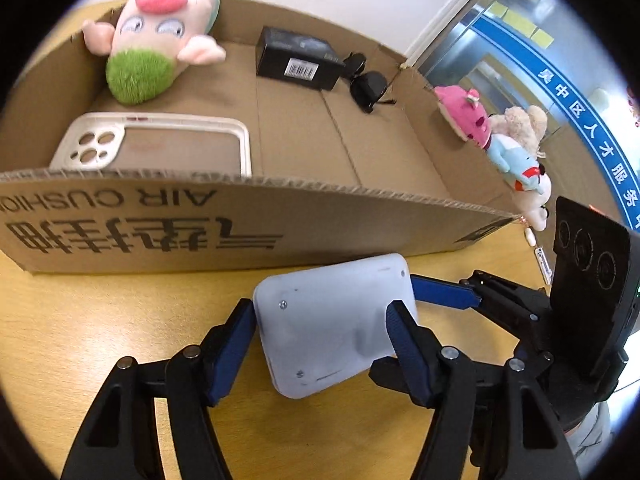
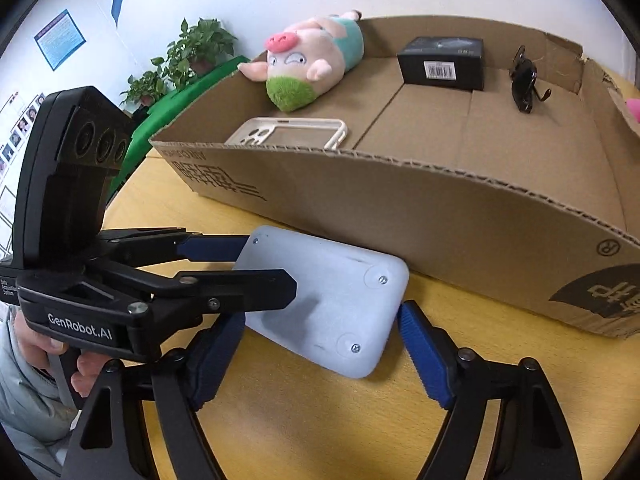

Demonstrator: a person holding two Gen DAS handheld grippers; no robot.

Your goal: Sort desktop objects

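A flat white plastic device (image 1: 332, 332) (image 2: 336, 312) with screws at its corners lies on the yellow table (image 1: 120, 320), just in front of an open cardboard box (image 1: 280, 220) (image 2: 440, 216). My left gripper (image 1: 322, 308) (image 2: 271, 264) straddles the device's left end, and both blue pads touch its edges. My right gripper (image 2: 322, 313) straddles the right end; its tips stand close beside the edges and no pressing shows. One of its blue fingers (image 1: 444, 294) reaches the device's far right corner.
Inside the cardboard box lie a pig plush (image 1: 156, 44) (image 2: 312, 64), a cream phone case (image 1: 160, 144) (image 2: 288, 132), a black carton (image 1: 296, 60) (image 2: 444, 62) and dark sunglasses (image 1: 368, 88) (image 2: 524, 80). Several plush toys (image 1: 500, 140) sit to the box's right. A person's hand (image 2: 52, 352) holds the left gripper.
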